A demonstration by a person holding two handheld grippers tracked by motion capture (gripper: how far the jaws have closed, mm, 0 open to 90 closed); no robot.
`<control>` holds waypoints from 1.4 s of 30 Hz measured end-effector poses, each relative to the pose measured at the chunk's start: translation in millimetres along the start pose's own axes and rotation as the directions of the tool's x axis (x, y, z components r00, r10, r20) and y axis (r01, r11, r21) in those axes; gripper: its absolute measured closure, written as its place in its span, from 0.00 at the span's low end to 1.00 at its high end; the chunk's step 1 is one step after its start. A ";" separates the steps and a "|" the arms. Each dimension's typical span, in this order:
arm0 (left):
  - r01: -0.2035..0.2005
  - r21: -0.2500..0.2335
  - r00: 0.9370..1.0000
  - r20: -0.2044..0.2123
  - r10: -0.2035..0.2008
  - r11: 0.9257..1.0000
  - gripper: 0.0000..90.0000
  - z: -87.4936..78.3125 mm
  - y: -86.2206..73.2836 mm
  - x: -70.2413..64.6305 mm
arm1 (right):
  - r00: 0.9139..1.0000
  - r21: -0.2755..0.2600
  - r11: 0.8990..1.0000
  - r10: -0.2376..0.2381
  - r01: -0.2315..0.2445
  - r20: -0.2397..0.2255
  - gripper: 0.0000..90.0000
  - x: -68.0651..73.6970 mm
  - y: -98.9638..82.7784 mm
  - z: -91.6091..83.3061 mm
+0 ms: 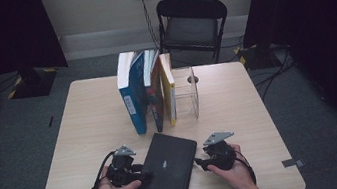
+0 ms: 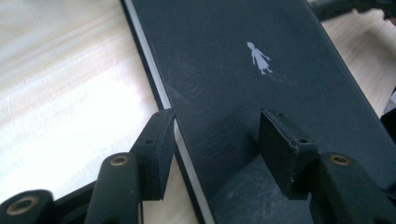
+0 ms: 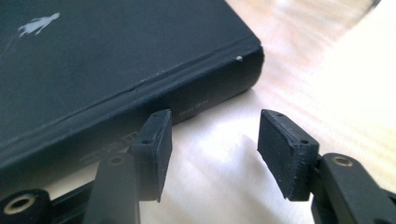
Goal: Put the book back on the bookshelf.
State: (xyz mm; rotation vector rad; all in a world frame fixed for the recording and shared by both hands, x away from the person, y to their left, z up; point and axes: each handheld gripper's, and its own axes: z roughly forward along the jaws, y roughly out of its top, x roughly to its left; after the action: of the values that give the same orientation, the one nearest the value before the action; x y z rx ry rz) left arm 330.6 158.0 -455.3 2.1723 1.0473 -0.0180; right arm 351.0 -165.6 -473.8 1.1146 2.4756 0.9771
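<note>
Looks like the approach to a pick-up, judging by the flanking of the book (image 1: pixel 167 168), flat and slightly askew near the front of the counter (image 1: pixel 90 126), well apart from the row (image 1: pixel 148 92) upright farther back beside a clear stand (image 1: pixel 187 91). Left tool (image 1: pixel 144 175) at the book's left side, jaws apart and not clamped: one jaw just outside the page edge (image 2: pixel 161 91), the other over the cover. Right tool (image 1: pixel 198 162) just beside the opposite side, jaws apart too, with bare counter between them and nothing gripped. Next move, probably: nosing one right jaw under the spine (image 3: pixel 187 100), or tipping the book from the left, then closing on its thickness; calls for a low, level entry, with little gap under a flat book. From the high view, the overall layout and the way to the row. From the left tool view, the white pages and a small pale figure (image 2: pixel 259 58) on the cover. From the right tool view, the rounded spine, its faint lettering, and the gap to the nearest jaw.
</note>
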 end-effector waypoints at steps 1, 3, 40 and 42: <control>-0.010 0.009 1.000 0.001 0.010 1.000 0.51 -1.2 -1.1 -1.4 | 1.000 -0.003 1.000 0.002 -0.002 -0.001 0.50 -1.0 1.7 1.8; -0.005 0.010 1.000 0.000 0.005 1.000 0.51 -2.6 -3.0 -2.4 | 1.000 -0.003 1.000 -0.006 0.006 0.003 0.50 -2.9 5.7 5.4; 0.160 -0.039 0.986 0.047 -0.158 0.986 0.28 24.2 17.7 27.0 | 0.999 -0.047 0.998 -0.053 0.053 -0.009 0.44 10.2 14.0 15.2; 0.191 -0.047 0.981 0.043 -0.189 0.980 0.28 26.3 20.5 29.4 | 0.999 -0.034 0.998 -0.048 0.048 -0.018 0.43 7.9 12.4 16.6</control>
State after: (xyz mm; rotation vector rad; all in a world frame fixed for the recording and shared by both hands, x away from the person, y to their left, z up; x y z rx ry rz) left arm 371.7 153.4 -471.6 2.0115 1.2171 -0.1195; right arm 360.6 -145.9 -477.5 1.0355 2.4793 1.0156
